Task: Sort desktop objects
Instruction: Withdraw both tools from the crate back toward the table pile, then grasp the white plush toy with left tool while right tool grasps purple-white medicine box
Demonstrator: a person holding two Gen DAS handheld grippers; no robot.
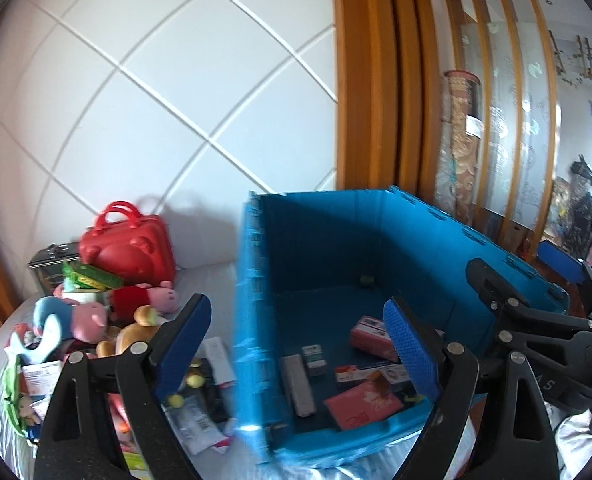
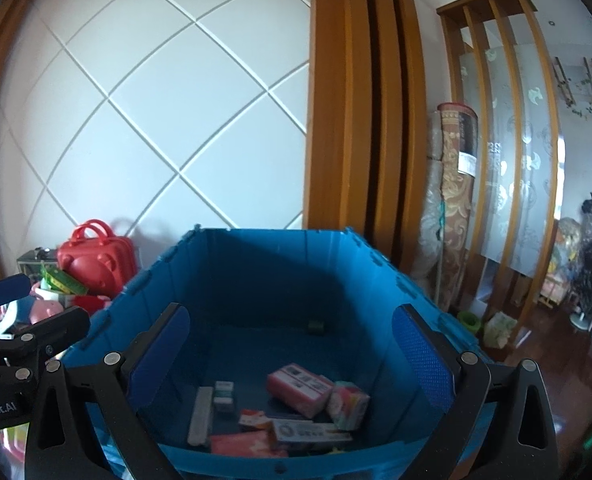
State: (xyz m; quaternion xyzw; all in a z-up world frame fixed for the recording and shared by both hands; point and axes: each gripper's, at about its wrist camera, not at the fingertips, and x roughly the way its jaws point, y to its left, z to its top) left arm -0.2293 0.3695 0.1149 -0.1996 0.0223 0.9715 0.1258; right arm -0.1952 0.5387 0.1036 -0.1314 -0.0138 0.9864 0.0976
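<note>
**Both grippers empty over the blue crate**

A heap of soft plush toys (image 1: 83,320) and a glossy red case (image 1: 129,246) crowd the table left of the ribbed blue plastic crate (image 1: 428,240). The left gripper (image 1: 300,344) straddles its left wall, jaws spread, holding nothing. Flat cartons (image 2: 300,390) lie on the floor inside. The right gripper (image 2: 291,356) hangs above them, jaws wide, empty.
</note>
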